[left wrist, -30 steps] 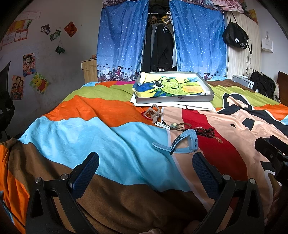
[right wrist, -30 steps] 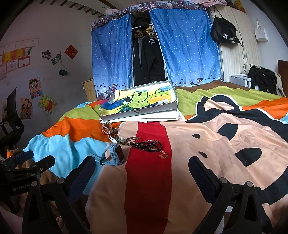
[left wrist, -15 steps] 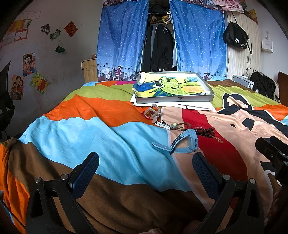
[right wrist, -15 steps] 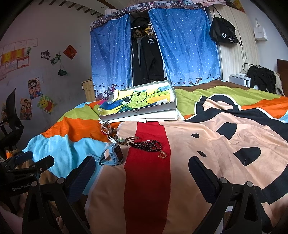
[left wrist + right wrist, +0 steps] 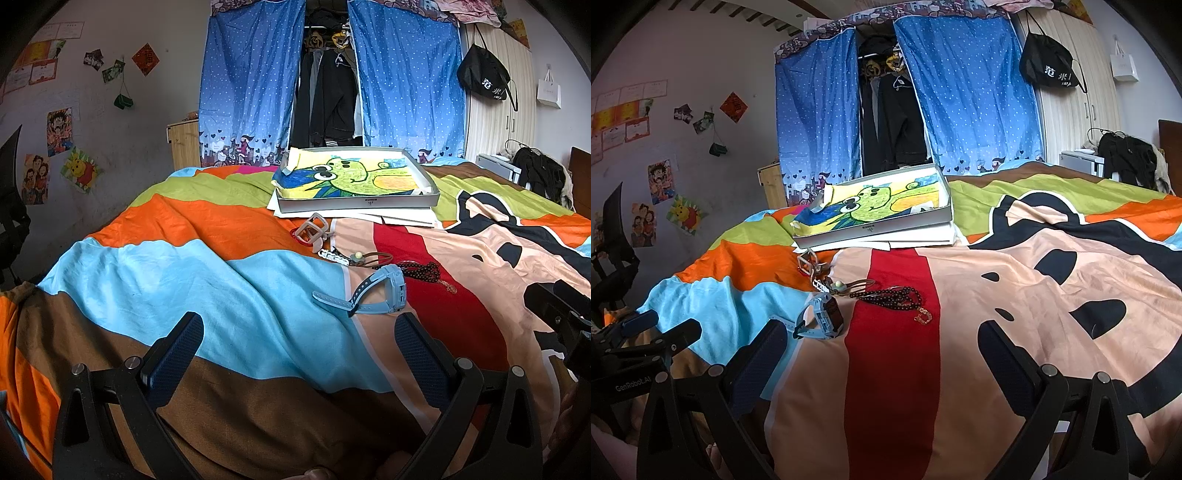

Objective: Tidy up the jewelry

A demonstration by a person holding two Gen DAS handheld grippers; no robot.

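Jewelry lies in a loose row on the bedspread: a light blue watch (image 5: 384, 293) (image 5: 823, 317), a dark bead necklace with a gold clasp (image 5: 424, 271) (image 5: 897, 297), a brown cord with a pale bead (image 5: 360, 257) (image 5: 840, 285), and a beige hair claw (image 5: 314, 230) (image 5: 809, 263). Behind them a shallow grey box (image 5: 360, 202) (image 5: 875, 230) holds a green cartoon drawing. My left gripper (image 5: 295, 354) is open and empty, short of the watch. My right gripper (image 5: 882, 358) is open and empty, below the necklace.
The colourful bedspread (image 5: 184, 277) covers the whole foreground. White papers (image 5: 406, 219) lie under the box. Blue curtains (image 5: 243, 81) and a wardrobe stand behind the bed. A black chair (image 5: 613, 251) is at the left. The left gripper shows in the right wrist view (image 5: 639, 332).
The right wrist view has drifted slightly; the jewelry sits a touch higher in it. The left gripper has not visibly moved. Both grippers stay open.
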